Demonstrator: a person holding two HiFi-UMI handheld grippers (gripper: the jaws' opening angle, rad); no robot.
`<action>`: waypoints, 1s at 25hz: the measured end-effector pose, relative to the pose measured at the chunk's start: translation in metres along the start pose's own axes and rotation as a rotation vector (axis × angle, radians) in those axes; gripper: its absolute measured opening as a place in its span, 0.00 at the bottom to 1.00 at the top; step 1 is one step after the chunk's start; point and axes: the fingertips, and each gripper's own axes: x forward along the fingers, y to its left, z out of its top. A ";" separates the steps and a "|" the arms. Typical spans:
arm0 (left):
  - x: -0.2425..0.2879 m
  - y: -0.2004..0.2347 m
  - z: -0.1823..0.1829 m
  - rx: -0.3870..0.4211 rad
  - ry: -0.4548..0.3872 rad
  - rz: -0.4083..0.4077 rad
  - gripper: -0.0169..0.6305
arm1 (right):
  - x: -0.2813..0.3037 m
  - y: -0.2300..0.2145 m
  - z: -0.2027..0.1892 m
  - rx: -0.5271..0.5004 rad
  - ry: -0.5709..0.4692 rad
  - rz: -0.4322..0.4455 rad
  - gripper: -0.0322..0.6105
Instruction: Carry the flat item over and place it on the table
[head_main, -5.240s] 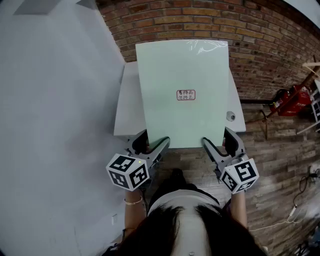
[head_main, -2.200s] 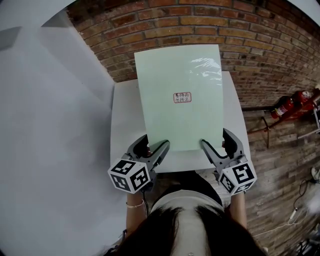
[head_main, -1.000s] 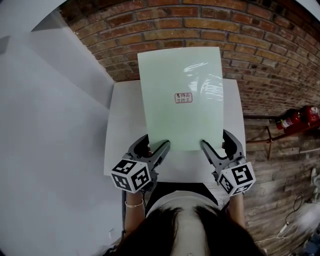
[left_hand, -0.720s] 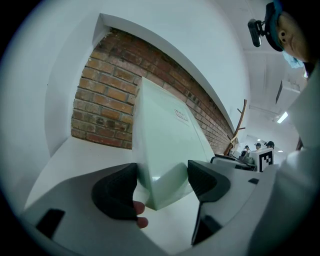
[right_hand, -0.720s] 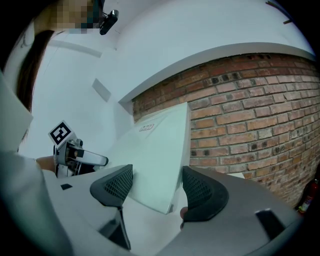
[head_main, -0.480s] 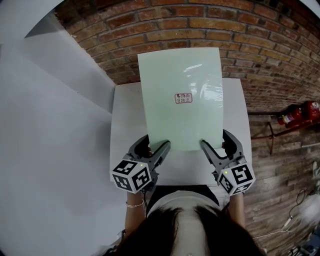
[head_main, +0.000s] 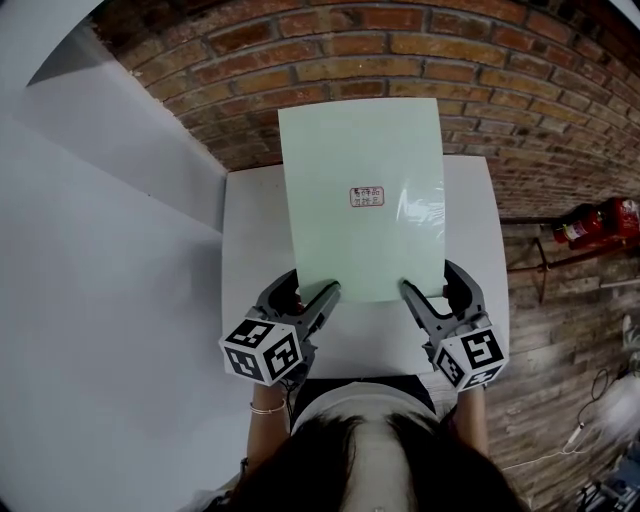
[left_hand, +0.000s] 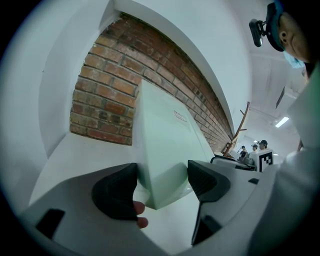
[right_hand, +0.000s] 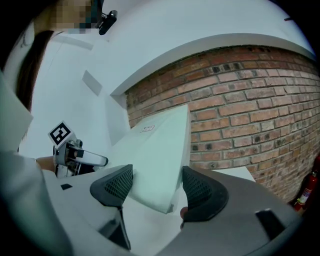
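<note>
Since the earliest frame the surface has slid fully under the board. It now lies below both grippers, and the brick wall is closer ahead.

The left gripper has its jaws clamped on the board's near left corner, and the right gripper on the near right corner. Both gripper views show a corner pinched between the pads. The pale green board is in the air above the surface, its far end raised toward the wall.

To set it down well, I would lower both grippers together and level, letting the far edge settle without scraping the wall. The jaws should part only once the board rests flat. Uneven lowering could twist it in the two corner grips.

Its long axis runs straight away from the person toward the wall, with the short edges near and far. The small label reads upright from the person's side.
</note>
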 end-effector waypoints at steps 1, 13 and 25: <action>0.001 0.003 0.000 -0.003 0.004 -0.001 0.54 | 0.003 0.000 -0.001 0.001 0.004 -0.001 0.57; 0.019 0.032 -0.002 -0.042 0.046 0.000 0.54 | 0.034 -0.005 -0.012 0.030 0.049 -0.013 0.57; 0.039 0.053 -0.008 -0.082 0.096 0.006 0.54 | 0.058 -0.015 -0.027 0.062 0.098 -0.022 0.57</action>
